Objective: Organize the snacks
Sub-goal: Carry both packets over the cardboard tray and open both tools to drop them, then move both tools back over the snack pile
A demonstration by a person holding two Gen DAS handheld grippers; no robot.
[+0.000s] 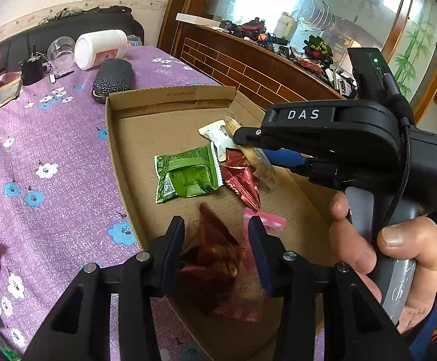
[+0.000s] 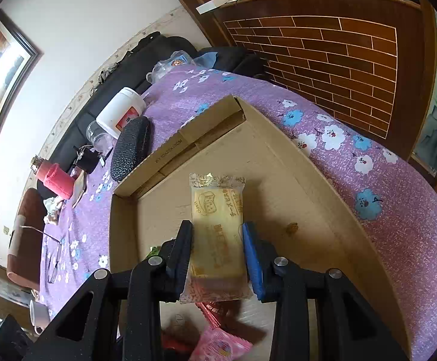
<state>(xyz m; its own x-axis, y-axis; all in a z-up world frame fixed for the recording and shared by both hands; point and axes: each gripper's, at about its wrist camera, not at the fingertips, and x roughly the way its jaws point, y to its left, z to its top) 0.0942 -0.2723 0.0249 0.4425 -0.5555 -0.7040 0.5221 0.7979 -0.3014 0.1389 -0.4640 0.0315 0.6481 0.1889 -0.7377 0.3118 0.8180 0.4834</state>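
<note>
While blur hides dark red packet (image 1: 212, 255) print, left gripper (image 1: 217, 240) pinches it above cardboard tray (image 1: 116, 162); right gripper (image 2: 217, 240) clamps cheese biscuit pack (image 2: 217, 219) over tray too.

1. Yellow cheese packet (image 2: 217, 234): clear wrapper, lengthwise, raised over the box (image 2: 323, 192).
2. Dark red snack (image 1: 215, 249): crinkled, above the box floor.
3. Green packet (image 1: 188, 174), red packet (image 1: 241, 177), white packet (image 1: 218, 137), pink packet (image 1: 271, 222): lying flat inside.
</note>
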